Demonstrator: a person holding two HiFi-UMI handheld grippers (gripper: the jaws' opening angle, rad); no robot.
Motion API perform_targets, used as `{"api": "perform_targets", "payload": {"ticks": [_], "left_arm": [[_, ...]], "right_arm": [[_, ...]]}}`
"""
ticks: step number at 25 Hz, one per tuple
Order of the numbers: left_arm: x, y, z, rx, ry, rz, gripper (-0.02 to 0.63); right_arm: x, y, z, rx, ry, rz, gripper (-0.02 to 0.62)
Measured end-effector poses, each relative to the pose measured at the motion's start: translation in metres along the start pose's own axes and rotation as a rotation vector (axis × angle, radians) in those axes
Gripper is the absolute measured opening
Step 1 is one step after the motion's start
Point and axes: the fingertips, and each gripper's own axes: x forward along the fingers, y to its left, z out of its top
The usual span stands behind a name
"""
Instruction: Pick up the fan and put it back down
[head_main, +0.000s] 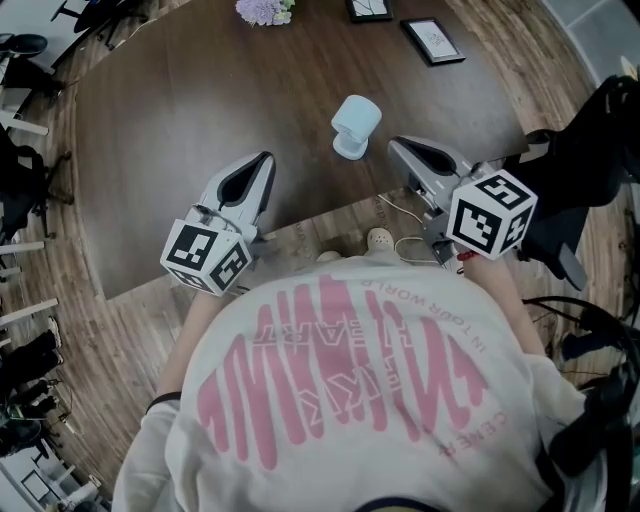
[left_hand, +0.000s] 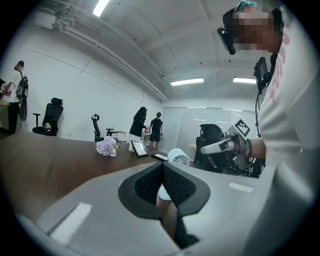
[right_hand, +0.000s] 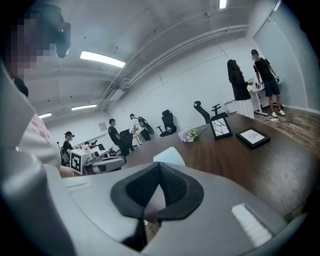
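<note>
A small pale-blue and white fan (head_main: 355, 127) stands on the dark wooden table (head_main: 180, 110), near its front edge. My left gripper (head_main: 264, 158) hangs over the table edge to the fan's left, apart from it, shut with nothing between its pads. My right gripper (head_main: 394, 144) is close on the fan's right, not touching it, also shut and empty. In the left gripper view the fan (left_hand: 179, 156) shows just beyond the closed jaws (left_hand: 161, 165). In the right gripper view the fan (right_hand: 170, 156) rises behind the closed jaws (right_hand: 159, 165).
A bunch of pale flowers (head_main: 265, 10) and two framed pictures (head_main: 432, 40) (head_main: 370, 8) lie at the table's far side. A black chair (head_main: 585, 150) stands at the right. White cables (head_main: 410, 245) trail on the floor by the table edge. Several people stand far off.
</note>
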Motion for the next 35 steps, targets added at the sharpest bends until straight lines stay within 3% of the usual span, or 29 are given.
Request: {"api": "perform_targets", "payload": {"ticks": [13,35], "left_arm": [[-0.028,0.002,-0.013,0.005,-0.010,0.013,0.018],[-0.031,-0.010,-0.025,0.011,0.014,-0.050,0.018]], "right_arm": [[-0.005,0.009,-0.015,-0.012,-0.022,-0.074,0.005],[-0.015,0.006,-0.031,0.011,-0.007,-0.162,0.005]]}}
